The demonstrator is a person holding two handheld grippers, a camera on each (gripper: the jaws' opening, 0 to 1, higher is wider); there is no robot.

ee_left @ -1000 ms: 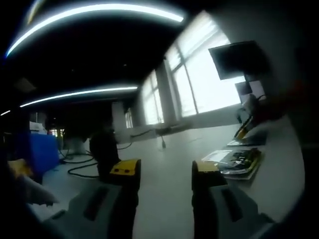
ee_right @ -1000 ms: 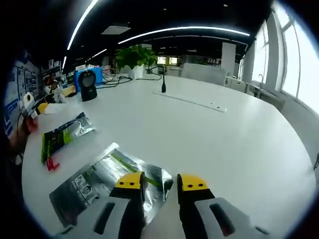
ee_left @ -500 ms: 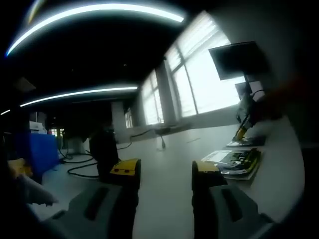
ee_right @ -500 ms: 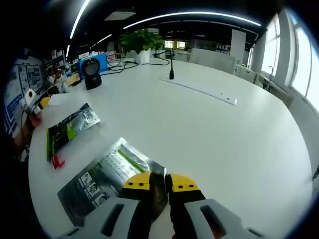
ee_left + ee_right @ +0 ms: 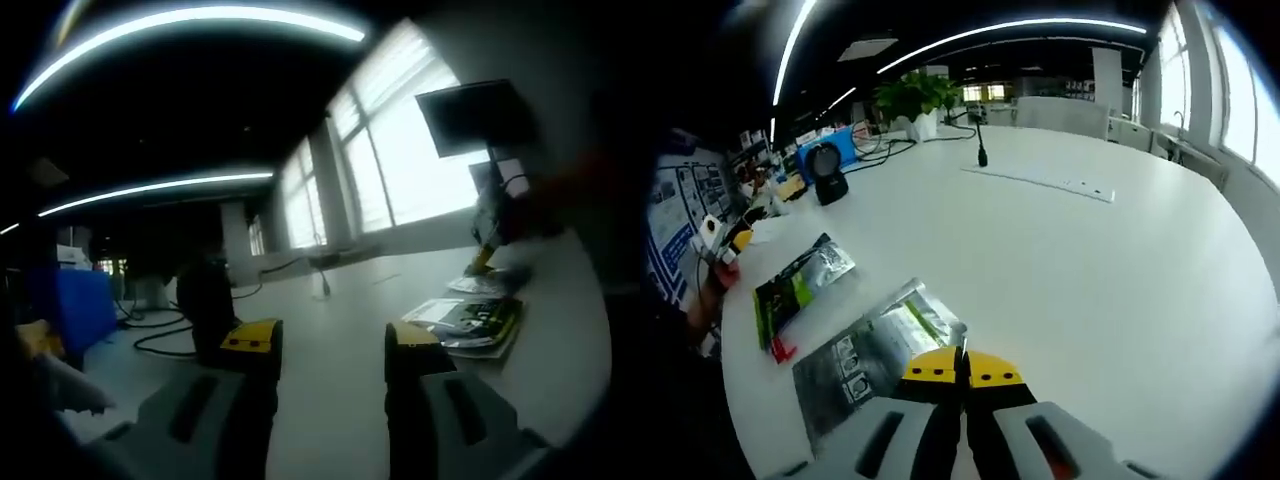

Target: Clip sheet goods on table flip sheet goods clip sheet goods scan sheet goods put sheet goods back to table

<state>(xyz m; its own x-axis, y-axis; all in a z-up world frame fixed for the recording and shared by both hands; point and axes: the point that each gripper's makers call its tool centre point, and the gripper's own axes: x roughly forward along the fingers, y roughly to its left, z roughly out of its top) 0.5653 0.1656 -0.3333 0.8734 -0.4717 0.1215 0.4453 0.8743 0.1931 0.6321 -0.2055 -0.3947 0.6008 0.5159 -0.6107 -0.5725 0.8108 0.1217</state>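
Note:
A silver foil pouch (image 5: 875, 352) with black print and a green stripe lies flat on the white table (image 5: 1090, 270). My right gripper (image 5: 960, 368) is shut on its near right edge, yellow tips pressed together. A second pouch (image 5: 798, 288), green and silver with a red tab, lies to its left. In the left gripper view my left gripper (image 5: 325, 345) hovers open over the table with nothing between its jaws. A pouch (image 5: 470, 320) rests far to its right, and the right gripper (image 5: 490, 250) shows beyond it, small and blurred.
A black barcode scanner (image 5: 827, 172) stands by a blue box (image 5: 840, 145), cables and a potted plant (image 5: 912, 100). A small black stand (image 5: 981, 152) and a long flat strip (image 5: 1040, 182) lie mid-table. The scanner (image 5: 205, 300) looms dark beside my left jaw.
My right gripper has gone from open around the silver pouch's edge to shut on it, and its view has risen slightly. My left gripper has stayed open and almost still.

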